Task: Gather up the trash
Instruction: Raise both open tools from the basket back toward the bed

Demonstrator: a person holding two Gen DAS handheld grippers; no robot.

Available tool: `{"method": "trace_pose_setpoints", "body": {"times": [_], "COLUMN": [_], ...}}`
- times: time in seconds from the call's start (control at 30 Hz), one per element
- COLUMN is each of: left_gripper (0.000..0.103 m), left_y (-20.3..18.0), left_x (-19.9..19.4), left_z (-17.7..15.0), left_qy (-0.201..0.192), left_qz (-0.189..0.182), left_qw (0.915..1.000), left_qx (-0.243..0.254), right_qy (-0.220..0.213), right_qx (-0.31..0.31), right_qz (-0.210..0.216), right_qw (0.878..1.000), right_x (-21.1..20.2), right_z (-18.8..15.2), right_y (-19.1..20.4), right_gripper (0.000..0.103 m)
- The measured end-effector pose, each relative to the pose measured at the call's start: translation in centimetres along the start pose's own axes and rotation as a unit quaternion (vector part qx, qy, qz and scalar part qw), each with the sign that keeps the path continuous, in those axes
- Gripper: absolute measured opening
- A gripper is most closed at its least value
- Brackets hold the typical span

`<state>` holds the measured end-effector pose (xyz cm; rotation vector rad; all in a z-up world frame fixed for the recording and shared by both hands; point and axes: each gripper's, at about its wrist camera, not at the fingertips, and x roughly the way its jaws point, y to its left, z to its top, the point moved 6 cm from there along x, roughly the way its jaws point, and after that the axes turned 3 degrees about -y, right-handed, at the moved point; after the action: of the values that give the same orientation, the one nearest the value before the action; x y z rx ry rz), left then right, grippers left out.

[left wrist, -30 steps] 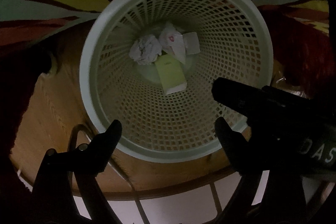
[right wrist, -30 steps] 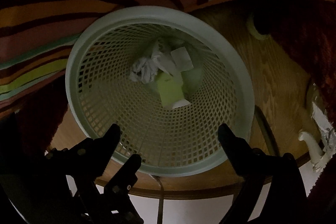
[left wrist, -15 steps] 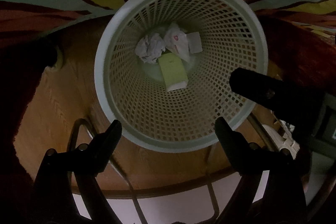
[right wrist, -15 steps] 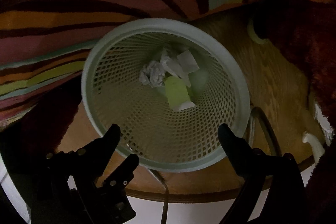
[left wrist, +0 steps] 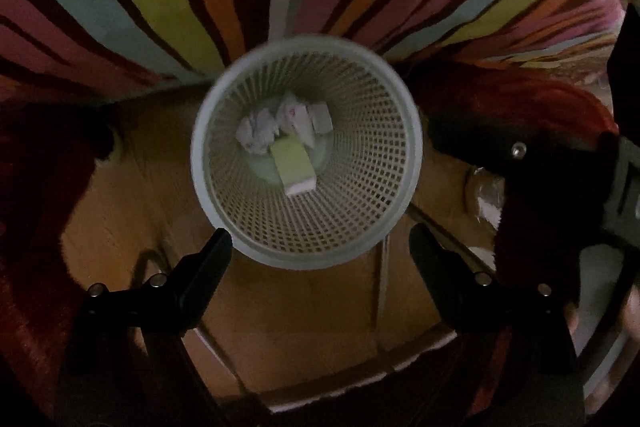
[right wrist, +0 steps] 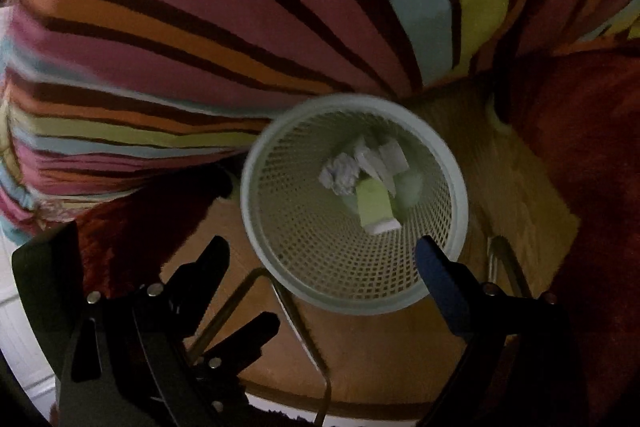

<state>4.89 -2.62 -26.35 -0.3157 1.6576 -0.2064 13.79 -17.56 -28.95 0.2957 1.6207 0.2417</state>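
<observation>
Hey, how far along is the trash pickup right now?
Done: the basket holds a crumpled paper, a green box and wrappers. In hand: nothing, both the left tongs and right tongs are open above it. Left: no loose trash is clearly visible.

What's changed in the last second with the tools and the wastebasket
Both tools pulled up and away from the wastebasket, which now looks smaller in both views. The left tool and right tool stay open and empty. The green box and crumpled paper lie unmoved inside.
</observation>
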Motion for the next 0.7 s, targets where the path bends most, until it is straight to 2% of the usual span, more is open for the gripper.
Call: {"method": "trace_pose_setpoints", "body": {"times": [0.2, 0.33, 0.4, 0.43, 0.57, 0.63, 0.7], "left_gripper": [0.088, 0.088, 0.088, 0.088, 0.088, 0.088, 0.088], "left_y": [0.0, 0.8, 1.1, 1.3, 2.0, 2.5, 2.8], "left_x": [-5.0, -9.4, -11.9, -13.6, -18.1, -19.6, -20.7], "left_z": [0.6, 2.1, 3.2, 3.8, 6.5, 8.1, 9.5], "left_qy": [-0.086, -0.177, -0.226, -0.257, -0.336, -0.359, -0.368], "left_qz": [0.013, 0.019, 0.018, 0.023, 0.056, 0.07, 0.078], "left_qw": [0.996, 0.984, 0.9739, 0.9661, 0.9402, 0.9305, 0.9264], "left_qx": [0.022, 0.008, -0.001, -0.002, 0.0, -0.001, -0.004], "right_qy": [-0.081, -0.162, -0.218, -0.237, -0.321, -0.338, -0.348], "right_qx": [-0.036, -0.07, -0.085, -0.09, -0.107, -0.107, -0.107], "right_qz": [0.022, 0.041, 0.052, 0.053, 0.056, 0.055, 0.063], "right_qw": [0.996, 0.983, 0.971, 0.966, 0.939, 0.933, 0.929], "right_x": [-4.8, -8.9, -11.7, -12.7, -16.9, -17.8, -18.6], "right_z": [0.5, 1.3, 2.3, 2.6, 5.1, 6.1, 7.6], "right_y": [1.0, 2.4, 3.2, 3.4, 4.2, 4.4, 4.6], "right_gripper": [0.089, 0.089, 0.089, 0.089, 0.089, 0.089, 0.089]}}
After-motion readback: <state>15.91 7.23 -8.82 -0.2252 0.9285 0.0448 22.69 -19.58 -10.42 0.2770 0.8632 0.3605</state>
